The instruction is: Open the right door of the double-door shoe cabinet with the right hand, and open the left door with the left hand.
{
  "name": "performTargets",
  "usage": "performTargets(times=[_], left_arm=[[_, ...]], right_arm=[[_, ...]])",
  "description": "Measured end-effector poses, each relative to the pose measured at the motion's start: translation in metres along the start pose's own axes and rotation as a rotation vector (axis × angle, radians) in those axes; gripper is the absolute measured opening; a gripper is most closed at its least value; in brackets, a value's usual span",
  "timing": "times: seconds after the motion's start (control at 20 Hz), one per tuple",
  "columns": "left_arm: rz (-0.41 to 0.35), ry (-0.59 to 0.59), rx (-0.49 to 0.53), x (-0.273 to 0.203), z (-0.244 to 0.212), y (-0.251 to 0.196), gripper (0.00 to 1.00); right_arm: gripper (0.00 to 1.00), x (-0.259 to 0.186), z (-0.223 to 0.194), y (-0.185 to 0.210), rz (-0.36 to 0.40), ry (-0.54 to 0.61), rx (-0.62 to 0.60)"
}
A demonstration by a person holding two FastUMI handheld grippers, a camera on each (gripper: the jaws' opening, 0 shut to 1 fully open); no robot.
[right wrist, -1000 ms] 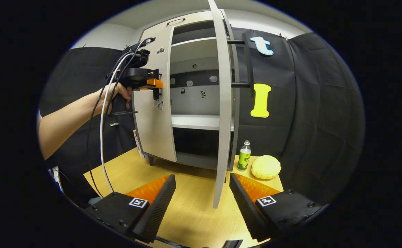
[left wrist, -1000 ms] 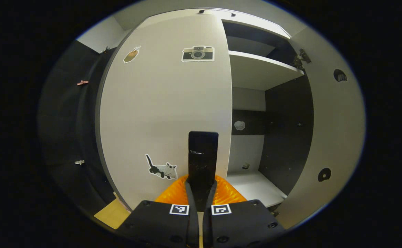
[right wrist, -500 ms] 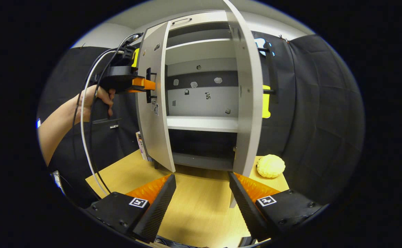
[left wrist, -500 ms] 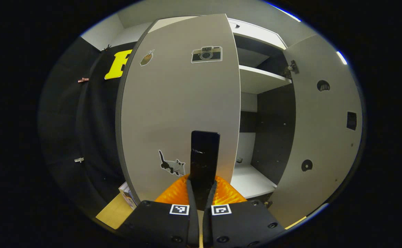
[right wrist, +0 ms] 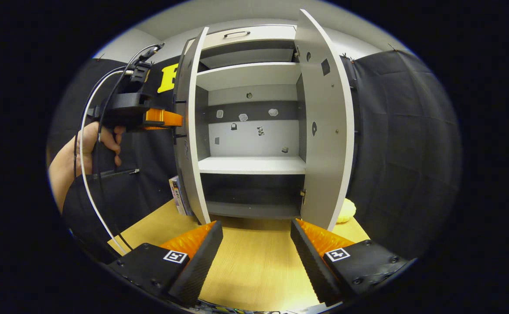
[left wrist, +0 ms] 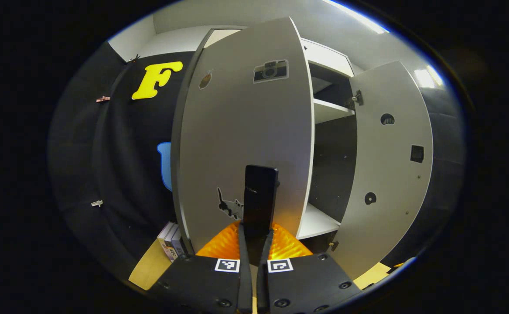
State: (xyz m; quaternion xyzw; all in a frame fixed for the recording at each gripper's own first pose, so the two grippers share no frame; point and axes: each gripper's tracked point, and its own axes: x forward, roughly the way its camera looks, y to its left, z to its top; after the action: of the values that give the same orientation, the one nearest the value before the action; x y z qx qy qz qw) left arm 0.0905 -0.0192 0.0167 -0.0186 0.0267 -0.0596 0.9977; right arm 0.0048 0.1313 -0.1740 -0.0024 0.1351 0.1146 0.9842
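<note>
Cabinet (right wrist: 254, 165) stands on the tabletop (right wrist: 245, 261) with both doors swung out. The right door (right wrist: 324, 131) stands wide open, inner face visible, and is held by nothing. The left door (left wrist: 245, 131) is well open, with its handle (left wrist: 261, 194) clamped between the closed fingers of the left gripper (left wrist: 254, 244); in the right gripper view that gripper (right wrist: 149, 117) is seen in a hand (right wrist: 82, 150) at the door's outer face. The right gripper (right wrist: 254, 244) hangs back over the tabletop in front of the cabinet, its fingers spread apart and holding nothing.

Step in hand, by judgement: finish the swing of the left door.
- Keep the grip square on the handle, so that it does not slip between the fingers.
- Follow the arc around the hinge; do not pull in a straight line, which would load the hinge.
- Slow down near the end of travel, since the books (left wrist: 171, 240) stand close behind the door.
- Release only when the door is at rest.

Count:
- Doors: two, both open.
- Grippers: two.
- Shelves inside: two visible in the right gripper view.
- Stickers on the left door's front: three, as far as can be told.
- Books beside the cabinet: about three; exact number unclear.
</note>
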Motion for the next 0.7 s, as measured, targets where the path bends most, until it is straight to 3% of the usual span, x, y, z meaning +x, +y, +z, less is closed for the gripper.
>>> performTargets(times=[0.4, 0.7], left_arm=[[0.019, -0.023, 0.004, -0.042, 0.001, 0.053, 0.09], [0.106, -0.053, 0.036, -0.06, 0.004, 0.11, 0.07]], right_arm=[[0.98, -0.019, -0.014, 0.048, -0.006, 0.019, -0.009], [0.99, -0.023, -0.009, 0.057, -0.022, -0.002, -0.019]])
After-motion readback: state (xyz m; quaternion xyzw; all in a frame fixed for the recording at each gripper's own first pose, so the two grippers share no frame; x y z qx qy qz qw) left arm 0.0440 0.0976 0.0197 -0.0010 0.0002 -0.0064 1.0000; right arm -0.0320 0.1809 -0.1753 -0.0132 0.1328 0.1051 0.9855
